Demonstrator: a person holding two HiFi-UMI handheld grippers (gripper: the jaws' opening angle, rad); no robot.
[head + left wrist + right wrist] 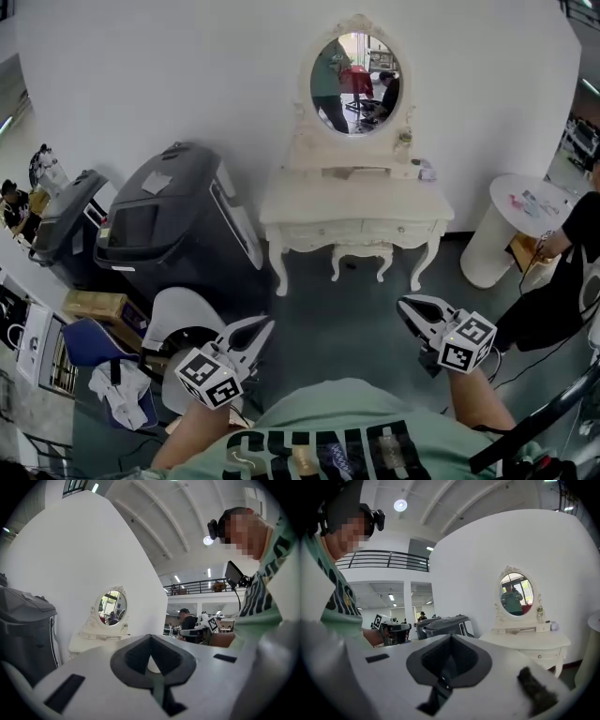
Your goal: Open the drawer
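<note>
A cream dressing table [356,202] with an oval mirror [355,82] stands against the white wall ahead. Its two front drawers, left [319,231] and right [398,227], sit flush and closed. My left gripper [258,328] is at the lower left, well short of the table, with its jaws together and nothing in them. My right gripper [408,305] is at the lower right, also far from the table, shut and empty. The left gripper view shows the shut left gripper [151,637] with the table [93,639] off to its left. The right gripper view shows the right gripper [450,637] with the table [529,641] to its right.
A large dark grey machine [173,220] stands left of the dressing table. A round white side table [511,225] stands to the right, with a person in black [562,272] beside it. A white rounded seat [183,323] and a cardboard box [94,305] are near my left arm.
</note>
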